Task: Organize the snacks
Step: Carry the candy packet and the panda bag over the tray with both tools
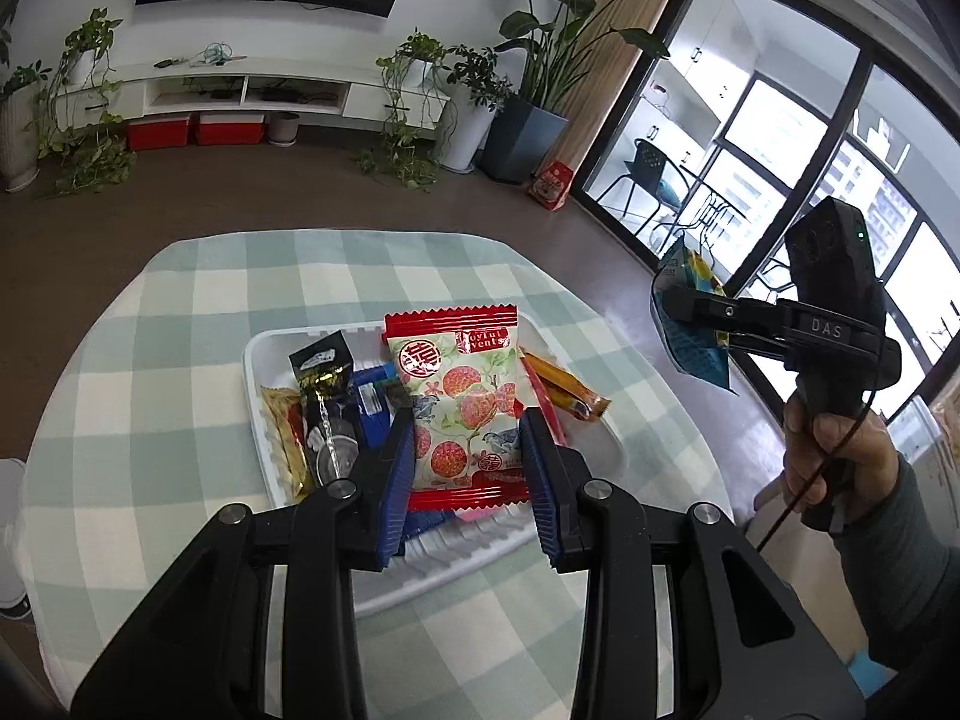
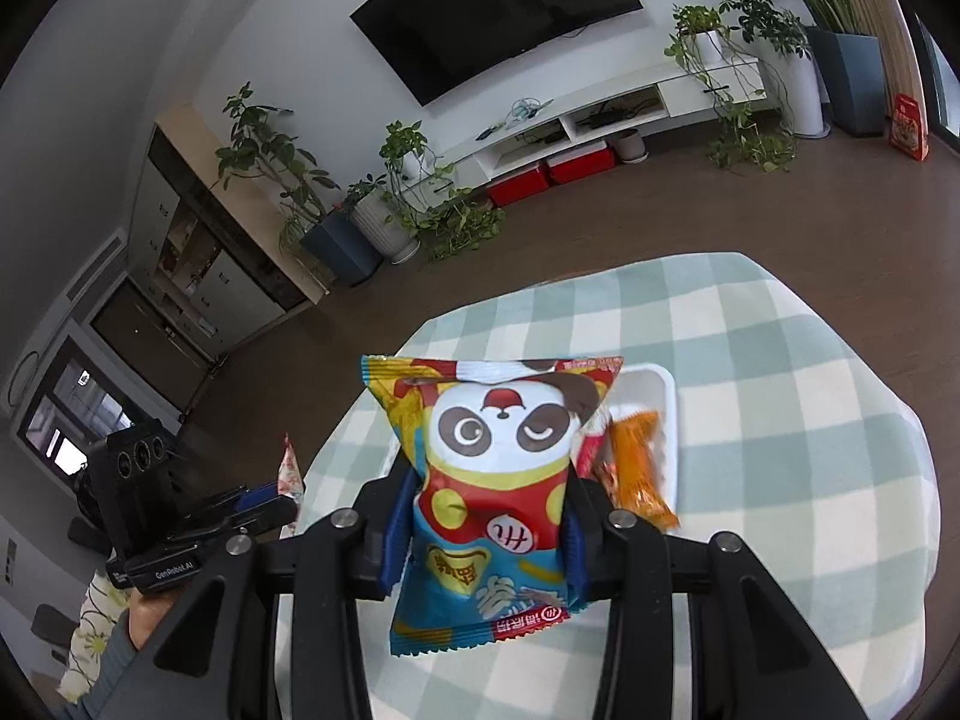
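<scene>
In the left wrist view, a white tray [image 1: 258,360] sits on the worktop [image 1: 150,324] under a pale green checked cloth; inside the tray, from nine o'clock across, lie a yellow-and-red packet [image 1: 283,426], a black packet with gold print [image 1: 324,396] and a blue packet [image 1: 373,402]; at the centre the left claw [image 1: 470,438] pinches a red-edged packet printed with lychees [image 1: 459,402], its blue pads pressed on both side edges of the wrapper, the packet held up in front of the tray; at about two o'clock from that packet an orange stick packet [image 1: 570,393] pokes over the tray's right rim; further toward three o'clock a hand [image 1: 834,450] in a grey sleeve grips the right claw [image 1: 690,306], which is off the worktop's edge, above the floor, and clamps a blue-backed packet seen edge-on.

In the right wrist view, at eight o'clock the left claw appears again beside the worktop, with a corner of the lychee wrapper sticking up from its tips; at the centre the right claw [image 2: 483,510] pinches a panda packet [image 2: 492,468], blue and red with a winking panda face, pads pressed on its lower sides, top seam up; just behind it at two o'clock the white tray holds the orange stick packet, with a red-and-white wrapper just left of it.
</scene>
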{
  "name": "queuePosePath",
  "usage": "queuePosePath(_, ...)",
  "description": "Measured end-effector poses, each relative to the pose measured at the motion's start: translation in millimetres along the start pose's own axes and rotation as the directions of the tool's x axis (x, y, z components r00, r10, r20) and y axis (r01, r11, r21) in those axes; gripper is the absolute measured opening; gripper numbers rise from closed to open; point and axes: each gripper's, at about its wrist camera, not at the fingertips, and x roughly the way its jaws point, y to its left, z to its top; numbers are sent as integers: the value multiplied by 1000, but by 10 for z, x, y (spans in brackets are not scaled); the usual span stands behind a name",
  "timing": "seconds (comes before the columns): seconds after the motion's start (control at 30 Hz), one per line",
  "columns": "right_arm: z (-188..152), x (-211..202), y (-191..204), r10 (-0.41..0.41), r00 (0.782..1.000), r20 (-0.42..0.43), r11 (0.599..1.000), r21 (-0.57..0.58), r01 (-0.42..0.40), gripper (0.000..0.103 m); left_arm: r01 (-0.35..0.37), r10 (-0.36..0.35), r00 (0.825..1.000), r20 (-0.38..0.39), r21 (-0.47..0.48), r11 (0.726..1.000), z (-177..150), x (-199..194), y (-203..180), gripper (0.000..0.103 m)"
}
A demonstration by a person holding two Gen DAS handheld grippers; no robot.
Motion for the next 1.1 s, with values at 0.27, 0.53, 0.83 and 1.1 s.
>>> queuePosePath(0.27, 52, 838, -40, -99, 987, -123, 994, 25, 103, 43, -41, 38, 998, -52, -57, 998, 91, 676, 333, 32)
queuePosePath(0.53, -107, 1269, -150, -189, 964, -188, 980, 18, 196, 44, -72, 67, 993, -93, -54, 996, 23, 1142, 445, 32)
queuePosePath(0.83, -186, 1367, -150, -230, 960, -160, 973, -18, 230, 44, -88, 82, 991, -109, -53, 995, -15, 1360, 476, 32)
queuePosePath(1.1, -307, 1390, -159, -223, 964, -146, 975, -13, 223, 43, -79, 72, 991, -109, -62, 995, -85, 1414, 456, 32)
